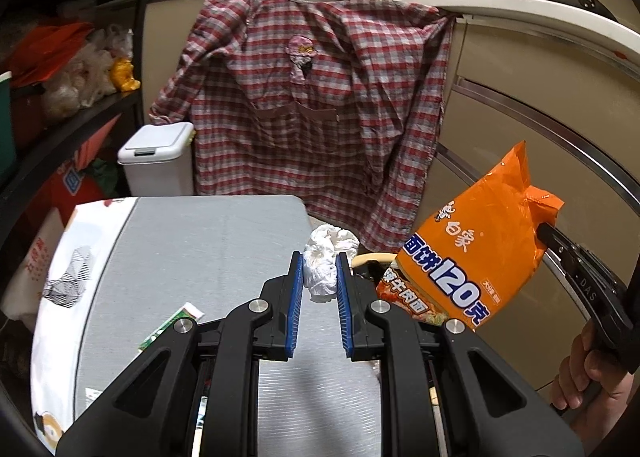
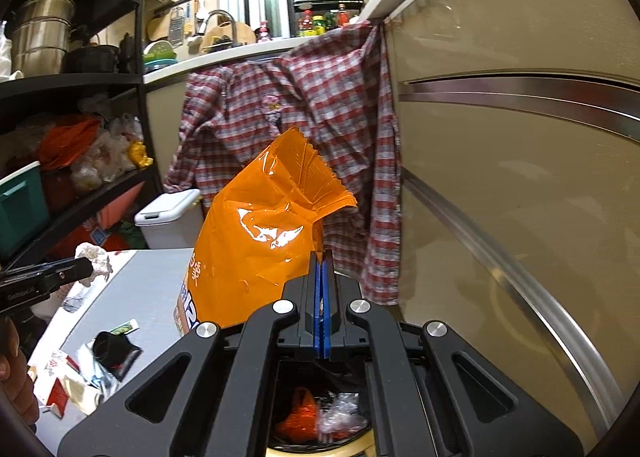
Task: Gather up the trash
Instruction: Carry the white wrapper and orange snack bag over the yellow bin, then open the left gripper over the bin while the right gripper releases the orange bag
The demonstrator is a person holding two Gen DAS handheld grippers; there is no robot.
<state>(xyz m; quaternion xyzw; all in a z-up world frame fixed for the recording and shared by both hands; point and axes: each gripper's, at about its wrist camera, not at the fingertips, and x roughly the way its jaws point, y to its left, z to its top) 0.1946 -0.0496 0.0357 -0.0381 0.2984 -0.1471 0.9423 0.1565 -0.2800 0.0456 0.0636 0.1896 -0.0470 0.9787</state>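
My left gripper [image 1: 319, 261] is shut on a crumpled white tissue [image 1: 330, 243], held above the far edge of the grey table [image 1: 192, 241]. To its right hangs an orange noodle bag [image 1: 476, 253], pinched at its edge by my right gripper [image 1: 542, 231]. In the right wrist view the right gripper [image 2: 322, 257] is shut on the orange bag [image 2: 260, 241], directly above a black-lined bin [image 2: 288, 452] holding orange and clear plastic trash. The left gripper [image 2: 82, 267] with the tissue [image 2: 96, 255] shows at the left edge of that view.
Left on the table are a green wrapper [image 1: 172, 325], a black cup [image 2: 114, 349] and red-and-white cartons [image 2: 60, 389]. A plaid shirt [image 1: 304, 97] hangs from the counter, a white lidded bin [image 1: 158, 161] stands beyond the table, black shelving rises on the left, and cabinet drawers [image 2: 520, 177] stand close on the right.
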